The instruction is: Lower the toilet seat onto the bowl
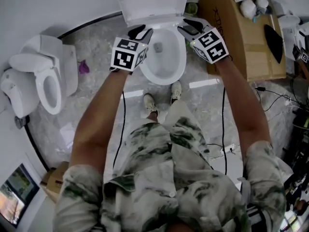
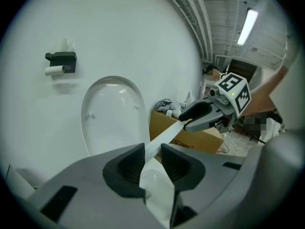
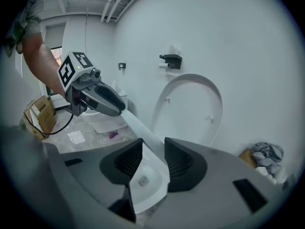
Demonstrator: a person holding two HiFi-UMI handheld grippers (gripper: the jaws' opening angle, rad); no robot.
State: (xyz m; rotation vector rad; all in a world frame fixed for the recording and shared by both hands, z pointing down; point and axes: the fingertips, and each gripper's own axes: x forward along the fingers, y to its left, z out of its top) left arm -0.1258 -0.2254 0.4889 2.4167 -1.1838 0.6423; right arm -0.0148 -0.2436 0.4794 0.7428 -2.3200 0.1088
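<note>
1. The left gripper (image 1: 140, 32) and the right gripper (image 1: 190, 27) each clamp the front rim of the toilet seat (image 2: 167, 135), one at either side.
2. The seat is held off the bowl (image 1: 182, 64), and the lid (image 1: 152, 1) stands upright behind it.
3. A cardboard box (image 1: 241, 37) crowds the bowl's right side.
4. Bare floor (image 1: 96, 45) lies on the left, with a second toilet (image 1: 48, 86) beyond it.
</note>
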